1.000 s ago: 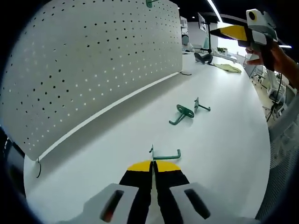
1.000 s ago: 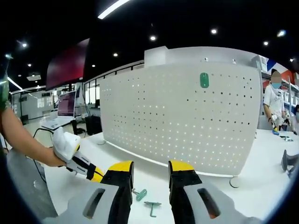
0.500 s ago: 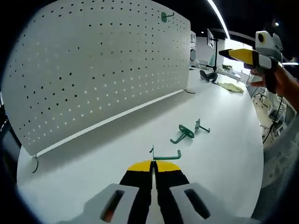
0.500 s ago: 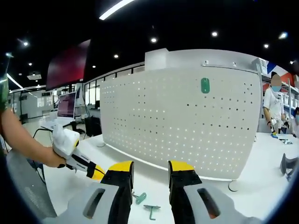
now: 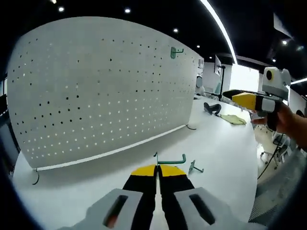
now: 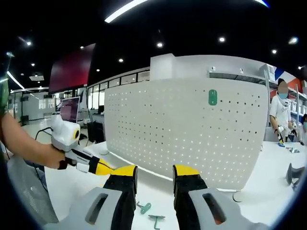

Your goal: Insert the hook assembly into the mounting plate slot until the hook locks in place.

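My left gripper (image 5: 157, 168) is shut on a green hook (image 5: 171, 159), which sticks out to the right of the jaw tips, held above the white table (image 5: 216, 143). Ahead stands the white perforated mounting plate (image 5: 96, 86), with one green hook (image 5: 176, 51) hanging near its top right. A loose green hook (image 5: 194, 167) lies on the table below. My right gripper (image 6: 155, 175) is open and holds nothing, facing the plate (image 6: 192, 129) and its mounted hook (image 6: 212, 97). Two loose hooks (image 6: 144, 208) lie between its jaws. The left gripper (image 6: 93, 166) comes in from the left.
A hand holds the right gripper (image 5: 249, 100) at the right of the left gripper view. A black object (image 5: 212, 108) and a yellowish cloth (image 5: 233, 119) lie far along the table. A person (image 6: 284, 110) stands at the right beyond the plate.
The left gripper has lifted off the table with the hook in its jaws, so the plate now stands more upright ahead. In the right gripper view it has risen.
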Motion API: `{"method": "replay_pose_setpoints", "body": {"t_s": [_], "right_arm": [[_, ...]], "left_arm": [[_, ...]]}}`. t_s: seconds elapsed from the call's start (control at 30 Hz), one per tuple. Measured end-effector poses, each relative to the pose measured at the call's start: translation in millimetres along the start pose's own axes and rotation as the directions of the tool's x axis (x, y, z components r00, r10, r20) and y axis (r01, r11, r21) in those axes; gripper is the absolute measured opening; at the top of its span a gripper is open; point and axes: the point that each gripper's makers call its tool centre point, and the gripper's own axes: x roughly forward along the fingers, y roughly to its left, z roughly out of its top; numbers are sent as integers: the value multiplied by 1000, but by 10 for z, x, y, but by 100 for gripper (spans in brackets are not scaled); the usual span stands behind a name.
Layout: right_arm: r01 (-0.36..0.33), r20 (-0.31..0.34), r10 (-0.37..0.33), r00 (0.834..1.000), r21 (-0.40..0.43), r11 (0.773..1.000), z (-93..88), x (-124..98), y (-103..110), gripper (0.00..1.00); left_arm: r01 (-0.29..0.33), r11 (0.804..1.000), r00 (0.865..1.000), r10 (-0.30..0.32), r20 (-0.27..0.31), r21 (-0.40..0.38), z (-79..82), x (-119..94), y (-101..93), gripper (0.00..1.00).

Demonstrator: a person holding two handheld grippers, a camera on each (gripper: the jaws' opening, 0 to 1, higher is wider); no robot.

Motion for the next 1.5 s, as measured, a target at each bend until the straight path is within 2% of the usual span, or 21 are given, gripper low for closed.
{"method": "replay_pose_setpoints", "body": {"t_s": [0.3,0.43,0.57,0.6,0.7,0.83,1.0,1.03,1.13,1.33,1.5], "right_arm": [[-11,18,11,1000,-10,1000,135,24,108,29],[-19,23,19,1000,-8,1000,174,59,155,29],[-33,26,33,999,-6,999,212,101,243,29],[-38,29,38,999,-5,999,229,113,271,29],[-49,35,49,998,2,999,264,143,337,29],[-63,39,62,997,4,998,309,176,428,29],[-83,35,83,996,3,997,321,216,538,28],[-86,33,86,996,4,996,316,225,559,28],[-96,26,95,995,17,995,297,249,606,28],[-106,21,105,994,74,992,286,283,677,26],[-101,14,100,995,187,977,259,321,701,21]], "left_arm": [[9,998,996,-4,85,-57,210,-104,-50,2],[22,995,990,-8,141,-97,327,-167,-72,2],[44,989,978,-13,210,-145,467,-237,-103,2],[58,985,971,-18,238,-160,521,-257,-119,2],[74,983,962,-26,271,-171,587,-296,-152,2],[74,982,957,-21,290,-174,615,-323,-183,2],[91,979,944,-27,328,-181,660,-358,-244,2],[101,977,939,-32,344,-185,683,-370,-261,2],[106,977,934,-34,356,-184,703,-377,-286,2],[111,983,926,-49,376,-146,737,-396,-365,2],[112,986,920,-54,389,-127,769,-411,-400,2]]}}
